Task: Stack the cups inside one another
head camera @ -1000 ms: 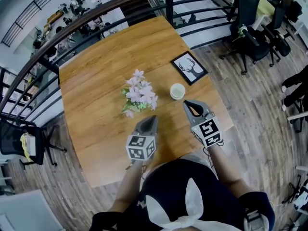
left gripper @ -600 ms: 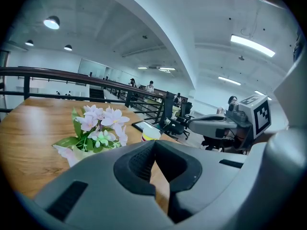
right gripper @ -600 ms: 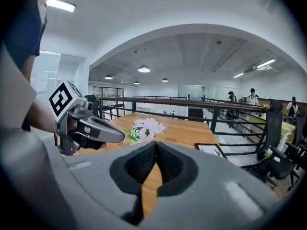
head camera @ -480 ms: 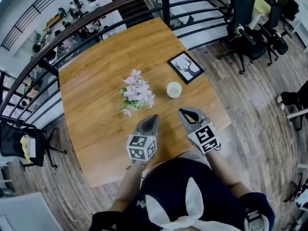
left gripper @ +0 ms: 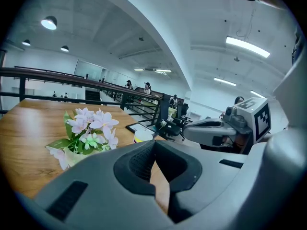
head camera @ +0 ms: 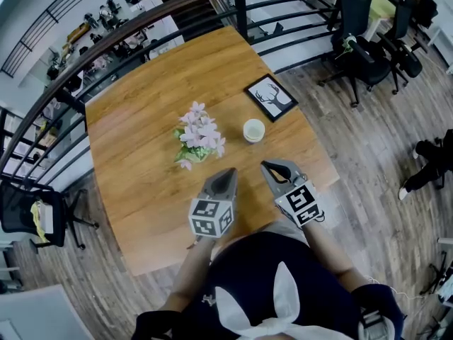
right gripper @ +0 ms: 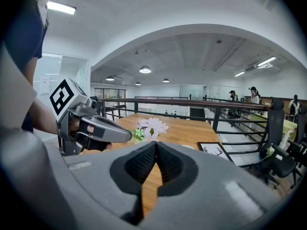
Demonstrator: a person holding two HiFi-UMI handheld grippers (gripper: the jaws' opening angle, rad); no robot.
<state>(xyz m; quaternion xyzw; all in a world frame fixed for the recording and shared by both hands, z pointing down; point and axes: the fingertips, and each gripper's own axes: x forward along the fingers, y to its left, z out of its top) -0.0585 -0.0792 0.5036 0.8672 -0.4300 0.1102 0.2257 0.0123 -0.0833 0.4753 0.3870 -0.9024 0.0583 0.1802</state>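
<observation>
**Both tools closed and empty over the table's near edge**

The left tool (head camera: pixel 228 173) and the right tool (head camera: pixel 265 166) hung side by side above the near part of the wooden table (head camera: pixel 134 126), both aimed away from the person. Each tool's own view showed its jaws pressed together with nothing between them. A pale cup (head camera: pixel 254 130) stood upright on the table just beyond the right tool's tip, clear of both tools. Whether it was a single cup or several nested together could not be told. A bunch of pink flowers (head camera: pixel 199 134) lay to the cup's left, ahead of the left tool. A framed picture (head camera: pixel 270 98) of a deer lay flat past the cup, near the table's far right edge. A dark railing (head camera: pixel 141 27) curved behind the table.
</observation>
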